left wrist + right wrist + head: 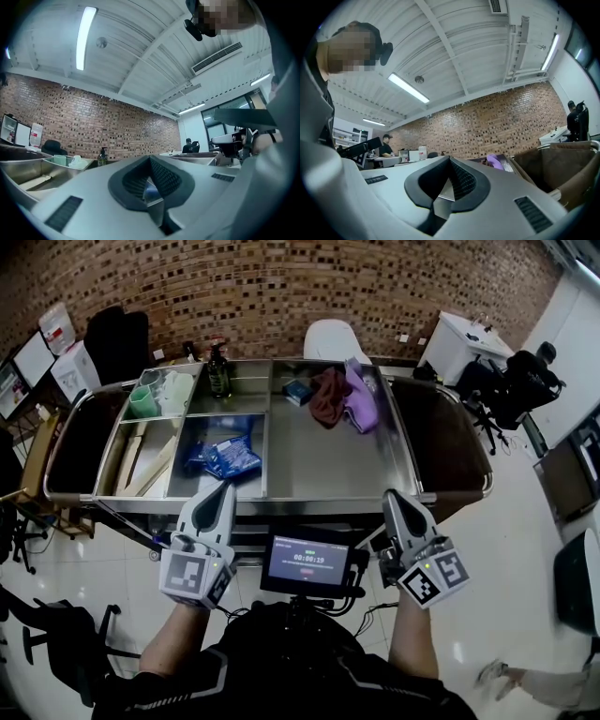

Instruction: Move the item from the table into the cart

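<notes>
The steel cart (328,501) stands in front of me, split into several compartments. A blue packet (230,457) lies in its middle front compartment. A maroon cloth (328,395) and a purple cloth (361,395) lie in the wide right one. My left gripper (225,488) hovers at the cart's front rim, just short of the blue packet, shut and empty. My right gripper (392,498) is at the front rim further right, also shut with nothing in it. In the gripper views the left gripper (149,159) and the right gripper (449,160) both show their pads met.
A dark bottle (218,371), a green cup (142,401) and wooden pieces (141,465) fill the left compartments. A small blue box (298,390) sits at the back. Dark bags (450,442) hang at the cart's ends. A screen (305,563) is mounted below the rim. A white table (464,338) stands back right.
</notes>
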